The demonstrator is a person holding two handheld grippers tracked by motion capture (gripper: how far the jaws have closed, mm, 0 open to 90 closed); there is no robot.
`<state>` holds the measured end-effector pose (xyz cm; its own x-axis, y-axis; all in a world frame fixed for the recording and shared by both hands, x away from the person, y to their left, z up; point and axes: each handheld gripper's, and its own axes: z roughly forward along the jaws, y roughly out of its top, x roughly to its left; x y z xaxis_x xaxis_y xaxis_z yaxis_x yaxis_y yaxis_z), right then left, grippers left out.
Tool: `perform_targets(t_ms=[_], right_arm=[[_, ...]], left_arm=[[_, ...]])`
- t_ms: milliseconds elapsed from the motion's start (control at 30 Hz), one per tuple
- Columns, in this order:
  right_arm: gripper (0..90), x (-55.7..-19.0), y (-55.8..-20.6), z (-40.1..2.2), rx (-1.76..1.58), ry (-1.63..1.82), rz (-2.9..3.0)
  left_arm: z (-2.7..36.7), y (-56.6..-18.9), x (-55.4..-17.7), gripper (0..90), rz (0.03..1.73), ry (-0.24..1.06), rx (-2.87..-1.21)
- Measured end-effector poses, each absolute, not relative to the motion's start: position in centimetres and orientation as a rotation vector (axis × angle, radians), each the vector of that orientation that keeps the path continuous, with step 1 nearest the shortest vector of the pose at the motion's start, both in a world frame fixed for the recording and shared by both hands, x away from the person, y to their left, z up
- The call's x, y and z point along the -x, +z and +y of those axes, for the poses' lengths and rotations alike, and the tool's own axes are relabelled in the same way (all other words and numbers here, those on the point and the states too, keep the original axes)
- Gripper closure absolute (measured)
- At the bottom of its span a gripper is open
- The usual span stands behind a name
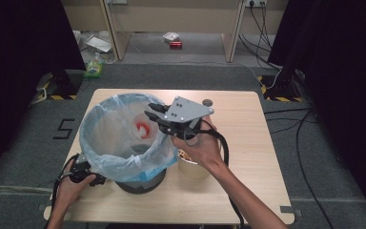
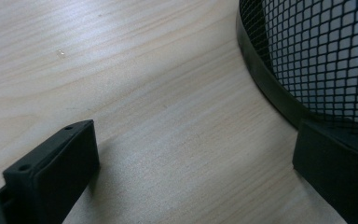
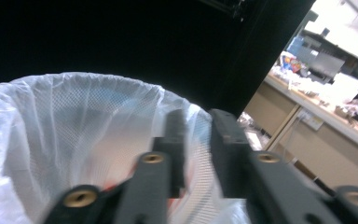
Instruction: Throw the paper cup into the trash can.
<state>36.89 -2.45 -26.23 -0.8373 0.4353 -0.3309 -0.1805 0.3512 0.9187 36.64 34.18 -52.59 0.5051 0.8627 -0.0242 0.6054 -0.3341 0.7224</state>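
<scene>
A black mesh bin (image 1: 140,182) lined with a pale blue plastic bag (image 1: 106,143) stands on the left half of the wooden table (image 1: 248,143). Something red and white (image 1: 143,128) lies inside the bag. My right gripper (image 1: 152,110) hovers over the bag's right rim, pointing left into the opening. In the right gripper view its jaws (image 3: 198,126) stand slightly apart with nothing between them, above the bag (image 3: 74,140). My left gripper (image 1: 83,171) rests low on the table by the bin's left foot. Its jaws (image 2: 191,177) are wide open, one against the bin's mesh wall (image 2: 317,56).
A paper cup (image 1: 193,167) with brownish bits inside stands right of the bin, under my right hand. A small round grey thing (image 1: 208,102) lies near the table's far edge. On the floor beyond the table are litter, cables and stands.
</scene>
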Motion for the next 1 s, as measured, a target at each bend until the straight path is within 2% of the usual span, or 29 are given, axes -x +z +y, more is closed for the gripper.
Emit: perform_targets(t_ms=[133, 267, 500, 733, 1000], right_arm=[[67.6, -37.1, -26.1, -3.2, -0.257, 1.533, 2.05], [64.1, -37.5, -25.5, -5.9, -0.347, 1.507, 2.0], [57.3, -39.0, -26.1, -12.9, -0.577, 1.405, 1.966], [48.4, -39.3, -28.9, -19.4, -0.768, 1.298, 1.953], [40.7, -38.4, -34.4, -24.2, -0.937, 1.183, 1.962]], left_arm=[[34.2, -52.6, -36.6, 0.0, 1.197, 0.482, -2.065], [34.2, -52.6, -36.6, 0.0, 1.197, 0.483, -2.065], [34.2, -52.6, -36.6, 0.0, 1.197, 0.482, -2.065], [34.2, -52.6, -36.6, 0.0, 1.198, 0.482, -2.064], [34.2, -52.6, -36.6, 0.0, 1.197, 0.482, -2.065]])
